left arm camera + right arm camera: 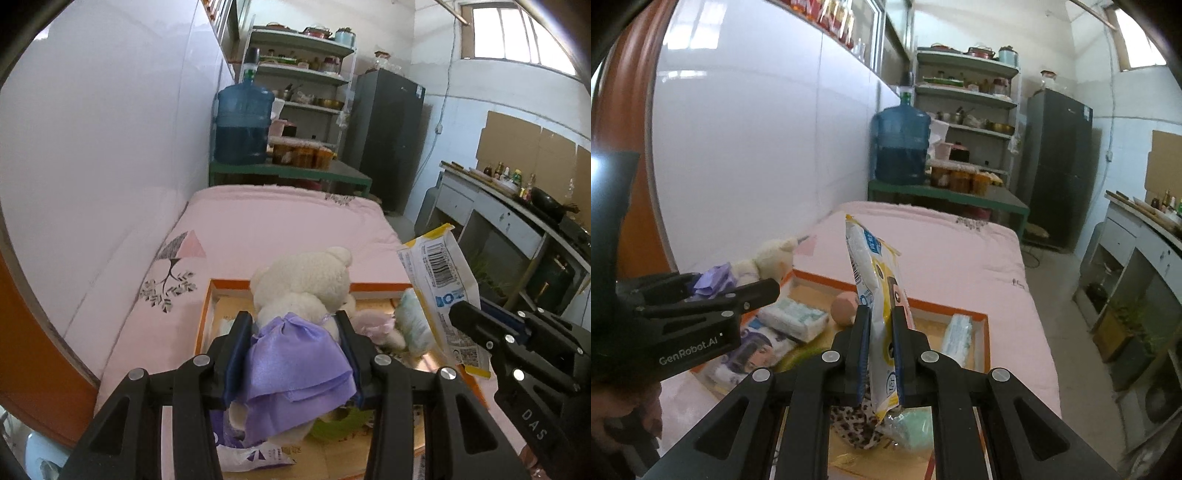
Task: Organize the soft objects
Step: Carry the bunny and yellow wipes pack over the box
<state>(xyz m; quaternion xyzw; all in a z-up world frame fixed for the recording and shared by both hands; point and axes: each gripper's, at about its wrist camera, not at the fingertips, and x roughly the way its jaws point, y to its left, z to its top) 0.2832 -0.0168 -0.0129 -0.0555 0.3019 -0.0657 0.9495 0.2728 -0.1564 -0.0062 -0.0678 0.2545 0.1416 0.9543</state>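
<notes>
Pink bed [258,229], orange tray [280,285]: we carry both soft things above it.
Left gripper [295,332] clamps the bear [306,280]; right gripper [881,325] pinches the tall packet [875,280], which could droop or slip.

Plush bear [306,291]: cream white, purple satin dress, upright with its back to the left wrist camera, held above the tray.
Wipes packet [877,295]: flat, yellow and white, barcode on one face, held on edge, upright above the tray.
Tray [982,325]: shallow, orange rim, lying on the pink bedcover.
Tissue pack [794,317]: white, soft, lying flat in the tray.
</notes>
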